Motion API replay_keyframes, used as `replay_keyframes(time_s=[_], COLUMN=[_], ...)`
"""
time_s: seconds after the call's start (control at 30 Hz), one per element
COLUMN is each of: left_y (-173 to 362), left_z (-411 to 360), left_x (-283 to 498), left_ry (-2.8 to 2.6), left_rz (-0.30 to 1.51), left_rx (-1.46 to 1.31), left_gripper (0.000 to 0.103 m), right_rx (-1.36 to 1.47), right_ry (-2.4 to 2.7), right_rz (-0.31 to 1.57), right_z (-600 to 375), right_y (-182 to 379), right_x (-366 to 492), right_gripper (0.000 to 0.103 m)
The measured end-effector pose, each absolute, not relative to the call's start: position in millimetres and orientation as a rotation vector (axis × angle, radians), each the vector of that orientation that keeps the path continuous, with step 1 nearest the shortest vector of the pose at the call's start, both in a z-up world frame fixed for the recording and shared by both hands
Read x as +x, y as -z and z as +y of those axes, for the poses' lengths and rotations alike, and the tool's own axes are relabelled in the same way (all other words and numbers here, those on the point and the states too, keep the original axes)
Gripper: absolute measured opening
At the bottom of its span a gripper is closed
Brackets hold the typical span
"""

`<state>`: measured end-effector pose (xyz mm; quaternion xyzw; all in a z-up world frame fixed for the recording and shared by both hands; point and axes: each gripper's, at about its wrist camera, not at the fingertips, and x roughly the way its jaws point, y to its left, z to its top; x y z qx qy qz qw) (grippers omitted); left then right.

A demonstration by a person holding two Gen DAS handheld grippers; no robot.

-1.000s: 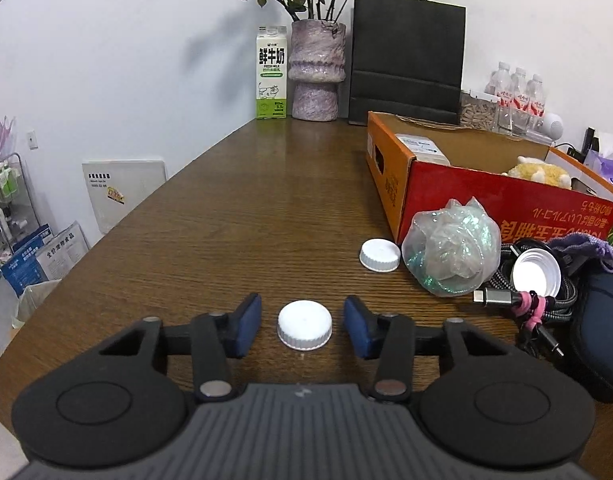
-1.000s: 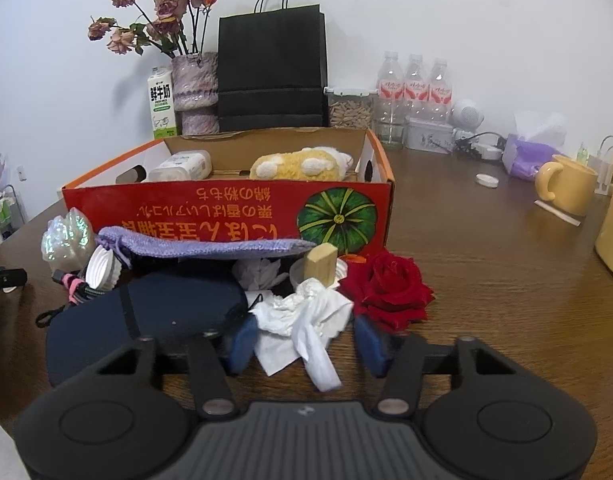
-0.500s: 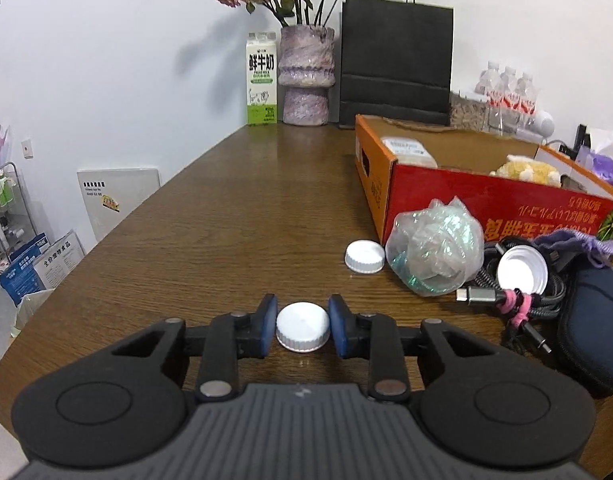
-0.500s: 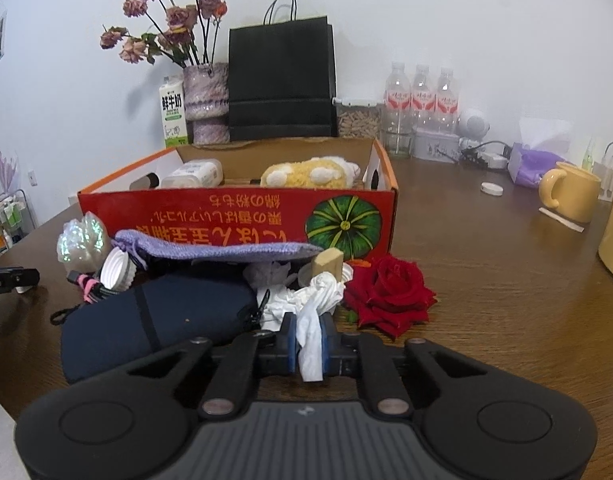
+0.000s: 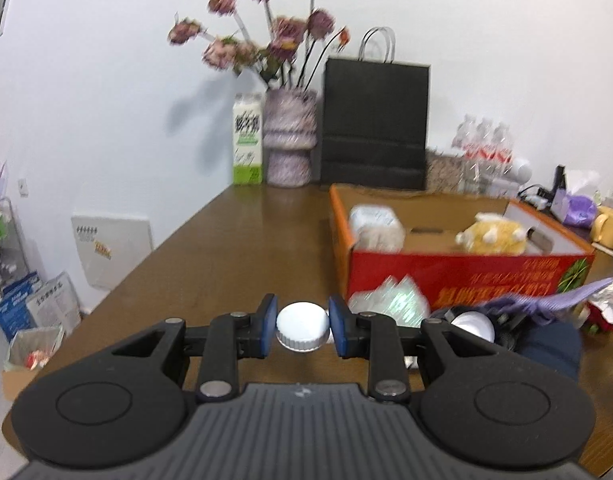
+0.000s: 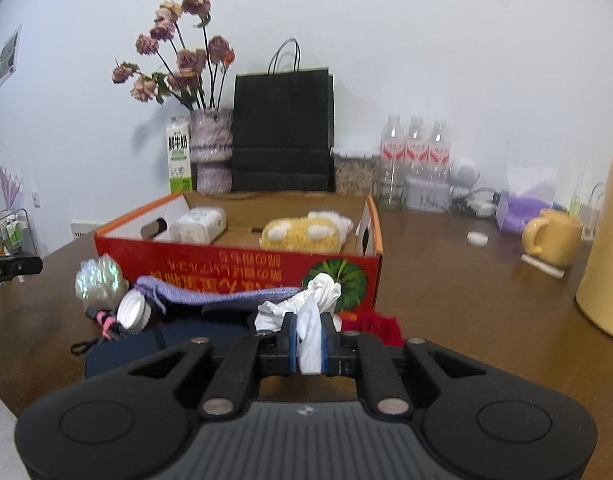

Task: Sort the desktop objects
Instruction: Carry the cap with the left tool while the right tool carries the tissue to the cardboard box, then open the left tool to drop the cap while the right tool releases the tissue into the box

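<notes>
Both grippers now carry something, which a second ago neither did. The left gripper [image 5: 302, 330] is clamped on the round white plastic bottle cap [image 5: 302, 331], its blue pads pressing the cap's sides, and the cap rides clear of the brown wooden table [image 5: 226, 256], in front of the near-left corner of the red and orange cardboard box [image 5: 458, 276]. The right gripper [image 6: 309, 340] pinches the crumpled white tissue [image 6: 312, 312], which hangs above the dark blue pouch [image 6: 178, 340], just before the box's front wall. Earlier the cap lay flat on the table between wide-spread jaws, and the tissue rested on the clutter. Both picks look done; the carry to a sorting spot, probably the box, comes next.
</notes>
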<state>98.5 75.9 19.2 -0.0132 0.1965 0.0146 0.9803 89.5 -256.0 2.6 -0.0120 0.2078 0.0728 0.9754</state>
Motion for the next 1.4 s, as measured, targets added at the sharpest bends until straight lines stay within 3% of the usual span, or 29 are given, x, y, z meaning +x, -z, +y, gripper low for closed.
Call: replay_keyframes(time_s=[0.57, 0.93, 1.13, 1.4], left_y=[-71, -42, -11, -3], left_z=[5, -15, -16, -22], left_x=[164, 243, 267, 266], left_ry=[0.097, 0.046, 0.076, 0.055], left_rz=[0.255, 0.325, 0.434, 0.452], left_rx=[-0.018, -0.050, -0.025, 0.025], left_gripper=[0.029, 0.029, 0.029, 0.031], right_rx=[-0.044, 0.052, 0.058, 0.022], right_ry=[-0.160, -0.205, -0.233, -0.235], right_rz=[0.254, 0.350, 0.453, 0.440], right_z=[-245, -244, -243, -237], right_y=[-58, -25, 10, 10], right_x=[150, 242, 264, 257], right_gripper=[0.008, 0.008, 0.009, 0.013])
